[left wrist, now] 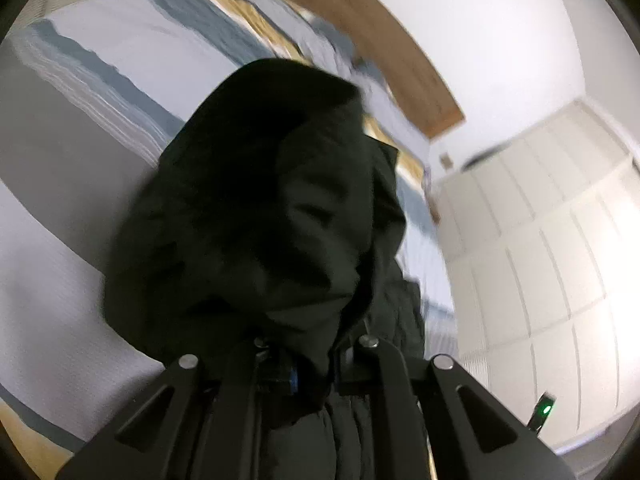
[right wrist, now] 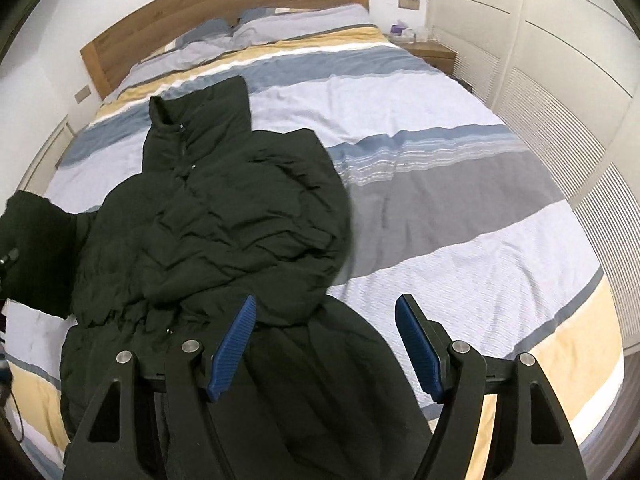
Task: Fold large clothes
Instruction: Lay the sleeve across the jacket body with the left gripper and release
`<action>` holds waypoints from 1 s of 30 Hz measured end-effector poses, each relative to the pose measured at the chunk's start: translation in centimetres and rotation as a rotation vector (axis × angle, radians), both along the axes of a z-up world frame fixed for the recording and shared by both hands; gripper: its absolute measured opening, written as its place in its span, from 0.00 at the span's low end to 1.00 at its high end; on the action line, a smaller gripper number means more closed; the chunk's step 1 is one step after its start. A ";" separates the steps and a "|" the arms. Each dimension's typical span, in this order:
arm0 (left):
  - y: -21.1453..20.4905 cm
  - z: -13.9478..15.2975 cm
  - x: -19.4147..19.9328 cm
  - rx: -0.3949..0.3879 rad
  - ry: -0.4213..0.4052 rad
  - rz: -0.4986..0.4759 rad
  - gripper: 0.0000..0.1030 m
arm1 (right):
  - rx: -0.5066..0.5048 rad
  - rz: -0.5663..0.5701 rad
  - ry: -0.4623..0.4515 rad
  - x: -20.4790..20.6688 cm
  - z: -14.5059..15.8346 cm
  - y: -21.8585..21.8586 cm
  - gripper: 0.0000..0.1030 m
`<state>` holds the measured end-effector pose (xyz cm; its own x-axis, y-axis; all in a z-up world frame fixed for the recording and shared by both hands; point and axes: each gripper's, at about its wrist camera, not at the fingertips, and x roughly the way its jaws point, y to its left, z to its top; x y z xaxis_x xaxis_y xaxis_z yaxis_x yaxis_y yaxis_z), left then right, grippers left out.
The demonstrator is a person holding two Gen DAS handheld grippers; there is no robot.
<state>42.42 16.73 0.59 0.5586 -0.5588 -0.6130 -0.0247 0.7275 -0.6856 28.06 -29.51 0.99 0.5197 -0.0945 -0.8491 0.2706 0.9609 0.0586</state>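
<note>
A dark puffer coat [right wrist: 224, 220] lies on the striped bed [right wrist: 460, 200], its collar [right wrist: 192, 120] toward the headboard. One sleeve [right wrist: 36, 248] is lifted off the duvet at the far left. My left gripper [left wrist: 304, 364] is shut on that sleeve [left wrist: 272, 208]; in the left wrist view the dark fabric bulges up in front of the camera and covers the fingertips. Over the coat's lower part my right gripper [right wrist: 326, 340] stands open, its blue pads [right wrist: 236, 340] wide apart and gripping nothing; the right pad is above bare duvet.
A wooden headboard [right wrist: 224, 4] and pillows [right wrist: 280, 24] are at the bed's far end. A small nightstand [right wrist: 432, 50] stands at the far right corner. White wardrobe doors [right wrist: 560, 60] run along the bed's right side.
</note>
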 end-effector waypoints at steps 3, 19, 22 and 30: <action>-4.2 -1.5 0.5 0.069 0.042 -0.074 0.10 | 0.008 -0.019 0.000 -0.9 -0.2 -1.0 0.69; -11.2 -7.3 4.3 0.170 0.191 -0.223 0.29 | 0.000 -0.008 0.048 -2.6 -3.2 -1.8 0.71; -11.6 -7.7 4.1 0.169 0.196 -0.260 0.34 | 0.004 0.009 0.059 -2.1 -3.9 -1.1 0.71; -12.6 -7.5 0.6 0.157 0.174 -0.343 0.45 | 0.000 0.108 0.072 0.5 -4.9 3.1 0.71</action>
<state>43.00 4.10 -6.91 0.2366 -0.5866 -0.7746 0.1317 0.8092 -0.5726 28.59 -26.45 -3.90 0.4645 -0.0410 -0.8846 0.1691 0.9847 0.0432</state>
